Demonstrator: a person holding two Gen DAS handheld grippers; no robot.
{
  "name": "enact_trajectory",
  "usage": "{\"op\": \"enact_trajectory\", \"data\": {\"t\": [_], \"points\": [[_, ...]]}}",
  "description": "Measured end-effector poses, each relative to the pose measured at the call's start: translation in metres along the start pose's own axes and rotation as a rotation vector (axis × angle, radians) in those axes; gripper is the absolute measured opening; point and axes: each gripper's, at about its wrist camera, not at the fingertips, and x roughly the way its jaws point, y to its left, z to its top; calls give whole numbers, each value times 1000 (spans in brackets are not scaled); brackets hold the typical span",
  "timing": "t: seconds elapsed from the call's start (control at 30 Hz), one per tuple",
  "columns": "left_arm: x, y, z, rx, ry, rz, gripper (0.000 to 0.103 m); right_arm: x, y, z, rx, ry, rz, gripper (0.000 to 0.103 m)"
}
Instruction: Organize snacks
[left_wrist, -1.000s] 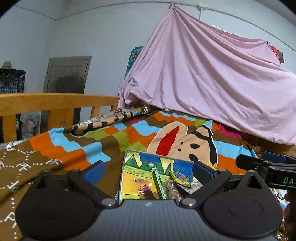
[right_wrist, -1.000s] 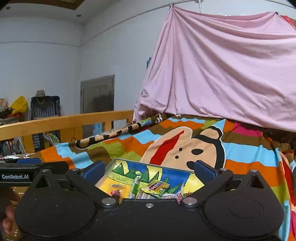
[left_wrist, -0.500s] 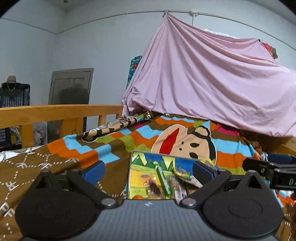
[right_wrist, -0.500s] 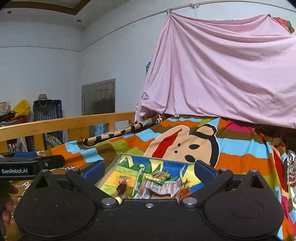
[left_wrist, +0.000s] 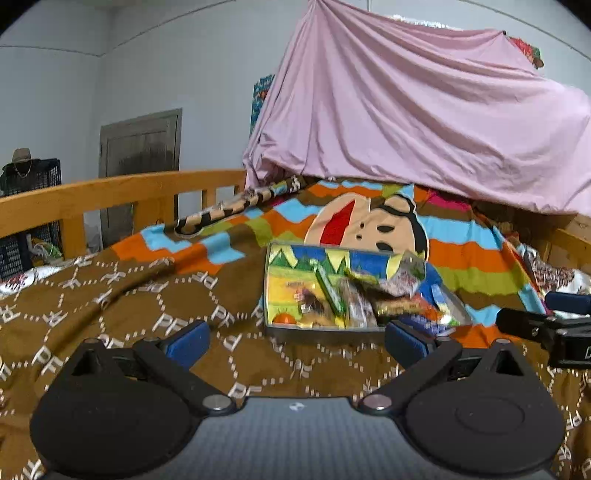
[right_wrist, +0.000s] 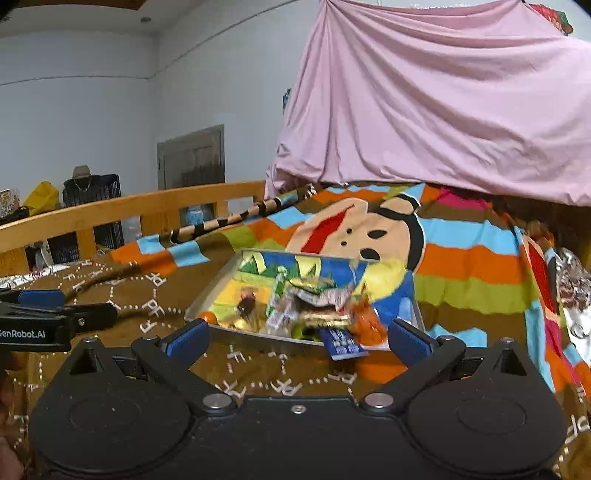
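Snacks sit heaped in the tray at twelve o'clock; one blue packet overhangs its rim. Both the left tool and the right tool gape wide, holding nothing.

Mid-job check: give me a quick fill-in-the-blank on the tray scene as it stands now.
1. Both the left gripper and the right gripper are ____ and hold nothing.
2. The snacks are piled in a picture-printed ____.
3. A dark blue packet hangs over the tray's ____ edge.
4. The sheet draped behind the bed is ____.

Missing words: open; tray; near; pink
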Motion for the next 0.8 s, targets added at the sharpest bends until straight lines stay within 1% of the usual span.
{"op": "enact_trajectory", "data": {"t": [0.23,0.4,0.8], "points": [[-9,-4,-12,21,64,6,103,-16,-1,-13,20,59,-29,102],[-12,-4,-15,15,90,22,103,-20,-2,-21,39,98,-42,102],[-7,-6,-21,29,143,24,103,-11,-1,-27,28,144,-39,102]]}}
